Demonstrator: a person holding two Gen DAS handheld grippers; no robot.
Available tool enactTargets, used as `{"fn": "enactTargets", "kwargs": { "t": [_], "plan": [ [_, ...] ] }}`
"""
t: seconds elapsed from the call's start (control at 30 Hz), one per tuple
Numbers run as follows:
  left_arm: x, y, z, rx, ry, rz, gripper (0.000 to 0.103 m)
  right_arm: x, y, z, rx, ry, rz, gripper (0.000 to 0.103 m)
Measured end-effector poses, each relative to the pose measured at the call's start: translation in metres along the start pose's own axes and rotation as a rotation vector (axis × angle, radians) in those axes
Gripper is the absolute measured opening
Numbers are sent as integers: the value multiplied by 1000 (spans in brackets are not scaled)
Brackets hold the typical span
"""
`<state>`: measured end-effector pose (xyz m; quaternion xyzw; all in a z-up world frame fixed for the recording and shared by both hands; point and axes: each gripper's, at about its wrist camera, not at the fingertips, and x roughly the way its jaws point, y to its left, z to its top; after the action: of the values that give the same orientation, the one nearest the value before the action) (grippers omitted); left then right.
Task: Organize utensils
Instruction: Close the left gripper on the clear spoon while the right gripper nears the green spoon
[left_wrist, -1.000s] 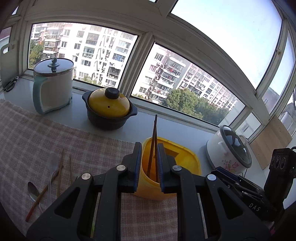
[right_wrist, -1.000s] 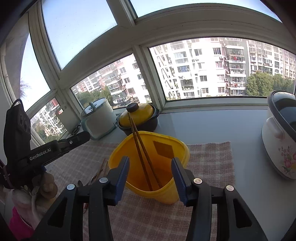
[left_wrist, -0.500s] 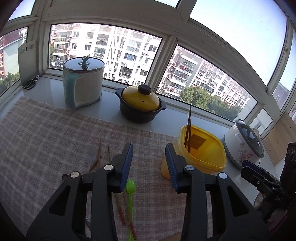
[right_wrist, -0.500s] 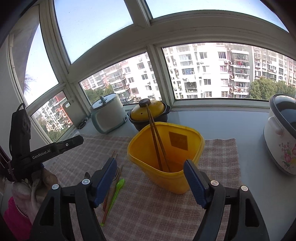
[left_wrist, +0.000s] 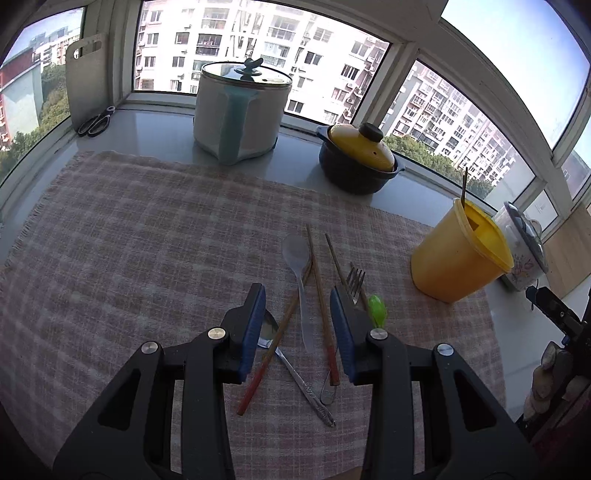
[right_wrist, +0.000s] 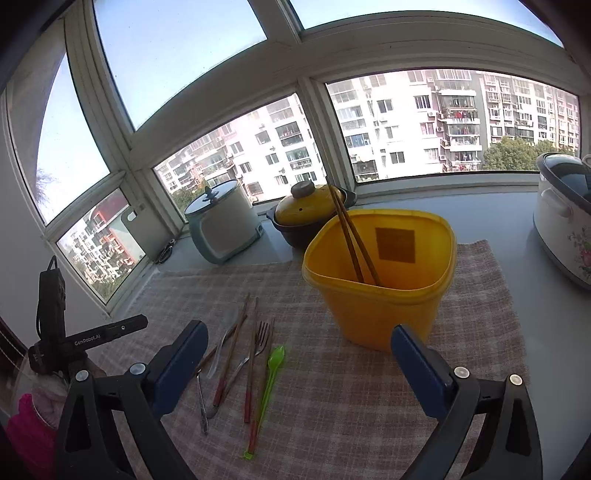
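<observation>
My left gripper (left_wrist: 297, 325) hangs part-open and empty over the loose chopsticks (left_wrist: 320, 291), spoons and fork (left_wrist: 355, 280) on the checked cloth (left_wrist: 147, 258), while my right gripper (right_wrist: 295, 365), jaws opening wide and empty, faces the yellow holder (right_wrist: 380, 295) holding two chopsticks.

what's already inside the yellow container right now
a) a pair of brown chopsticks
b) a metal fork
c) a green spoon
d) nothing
a: the right wrist view shows two brown chopsticks leaning inside the yellow container, while the green spoon and the fork lie on the checked cloth beside it.
</observation>
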<state>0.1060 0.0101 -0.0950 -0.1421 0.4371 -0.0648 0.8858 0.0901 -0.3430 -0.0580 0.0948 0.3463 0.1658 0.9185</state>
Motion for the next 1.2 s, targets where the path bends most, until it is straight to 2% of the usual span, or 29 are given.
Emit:
{"fn": "enactTargets", "kwargs": {
  "t": [0.17, 0.33, 0.53, 0.87, 1.03, 1.1, 1.2],
  "plan": [
    [5, 31, -11, -12, 68, -42, 36, 15, 24, -11, -22, 44, -47, 100],
    [13, 45, -25, -24, 123, -102, 36, 34, 39, -24, -17, 113, -78, 94],
    [23, 50, -35, -33, 158, -118, 36, 54, 42, -40, -1, 202, -67, 80],
    [45, 27, -36, -30, 174, -135, 36, 93, 25, -54, 32, 377, -7, 42],
    [56, 17, -33, -26, 181, -144, 36, 118, 31, -59, 19, 436, 7, 34],
    [61, 13, -31, -24, 191, -147, 29, 129, 36, -59, 2, 456, 6, 31],
    [68, 10, -28, -18, 199, -149, 29, 143, 43, -62, -21, 485, 4, 27]
  ]
}}
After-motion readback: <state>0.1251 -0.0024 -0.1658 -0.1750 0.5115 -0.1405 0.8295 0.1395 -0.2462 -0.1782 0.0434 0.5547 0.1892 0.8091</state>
